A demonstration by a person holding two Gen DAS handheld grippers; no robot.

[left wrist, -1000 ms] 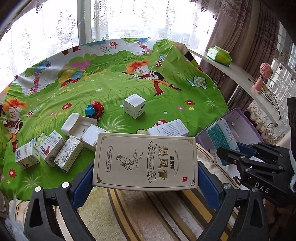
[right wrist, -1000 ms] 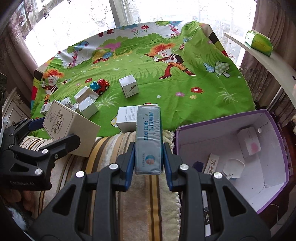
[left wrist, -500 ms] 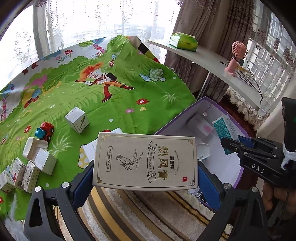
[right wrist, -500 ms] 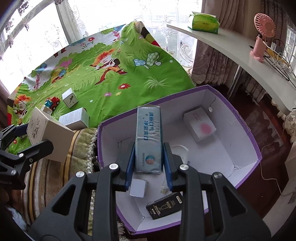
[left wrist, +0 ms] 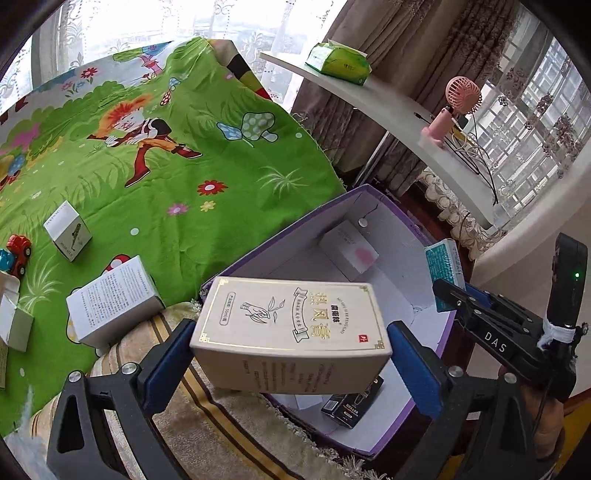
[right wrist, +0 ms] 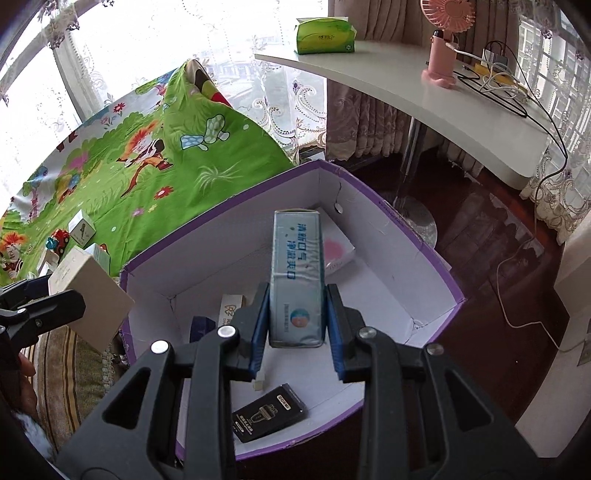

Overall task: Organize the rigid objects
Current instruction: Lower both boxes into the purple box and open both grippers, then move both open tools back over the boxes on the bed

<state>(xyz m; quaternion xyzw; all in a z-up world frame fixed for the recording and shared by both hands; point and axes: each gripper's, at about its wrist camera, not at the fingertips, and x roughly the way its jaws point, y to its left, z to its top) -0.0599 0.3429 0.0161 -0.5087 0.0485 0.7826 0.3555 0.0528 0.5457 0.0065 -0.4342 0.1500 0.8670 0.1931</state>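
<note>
Left claw (left wrist: pixel 291 343) is clamped across the long ends of the beige carton (left wrist: pixel 291 328), printed face up, held flat. Wide grip on the ends likely keeps the big face level for a flat drop. It hangs at the near-left rim of the purple bin (left wrist: pixel 384 206), partly over the opening, partly over the striped towel (left wrist: pixel 207 398); judged not yet fully inside.

Left of it, on the green cartoon sheet (left wrist: pixel 177 173), unsorted items remain: a white leaflet-print box (left wrist: pixel 110 306) just beside the towel edge, a small white cube box (left wrist: pixel 68 230) farther back, a toy truck (left wrist: pixel 14 254) at the frame edge.

Inside the bin: a white box with a pink spot (left wrist: pixel 351 249) at the far wall, a black razor box (right wrist: pixel 269 411) on the near floor, a few small white pieces between. Contents lie loose, so there's free floor in the middle for both cartons.

Right claw (right wrist: pixel 295 317) is clamped on the sides of the blue-grey slim carton (right wrist: pixel 297 273), long axis pointing forward, directly above the bin's middle. Narrow-side grip suits a slim box and lets it go down lengthwise next to the pink-spot box.

Judgement: both are in the deposit step, the right one being better lined up. Risk: the two claws sit near each other over one bin, so releasing one at a time looks safer.

Beyond the bin, the white shelf (right wrist: pixel 406 85) carries a green tissue pack (right wrist: pixel 325 35) and pink fan (right wrist: pixel 443 44), not part of the sort.
</note>
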